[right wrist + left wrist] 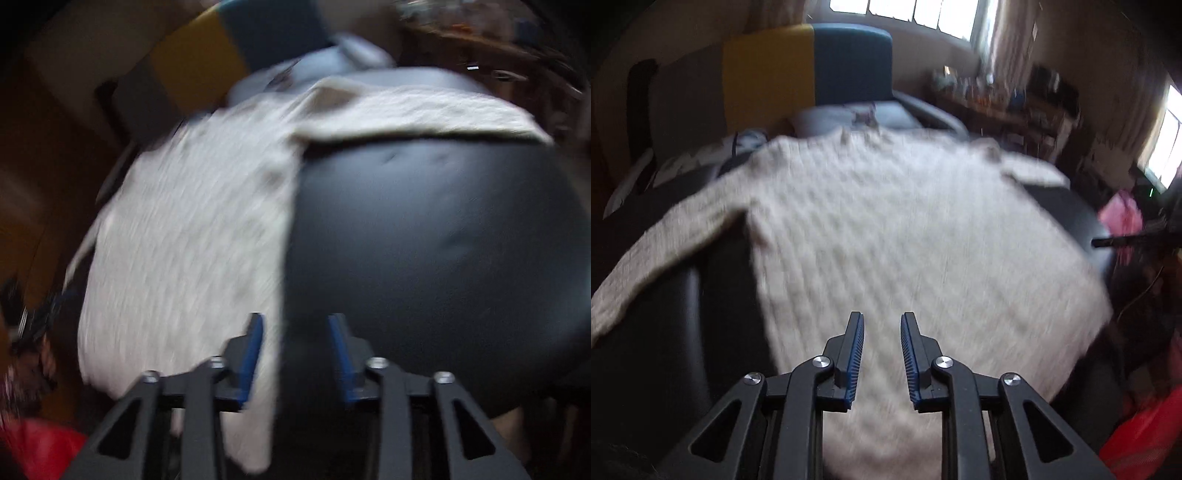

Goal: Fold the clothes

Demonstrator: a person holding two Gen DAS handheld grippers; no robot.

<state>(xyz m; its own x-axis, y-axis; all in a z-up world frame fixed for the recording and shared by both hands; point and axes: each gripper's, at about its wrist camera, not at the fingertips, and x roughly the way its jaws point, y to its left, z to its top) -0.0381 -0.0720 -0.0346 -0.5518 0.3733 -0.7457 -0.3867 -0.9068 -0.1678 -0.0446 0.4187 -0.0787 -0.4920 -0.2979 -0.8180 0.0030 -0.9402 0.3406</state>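
Left wrist view has the left tool spread, hovering over the sweater toward 12 o'clock; the right tool, spread, straddles its edge.

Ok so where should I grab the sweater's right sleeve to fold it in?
Grip the cream sweater by the cuff end of its right sleeve, coming from the outer right with the open right gripper. That sleeve lies straight out over the dark surface, so its free end lifts easily.
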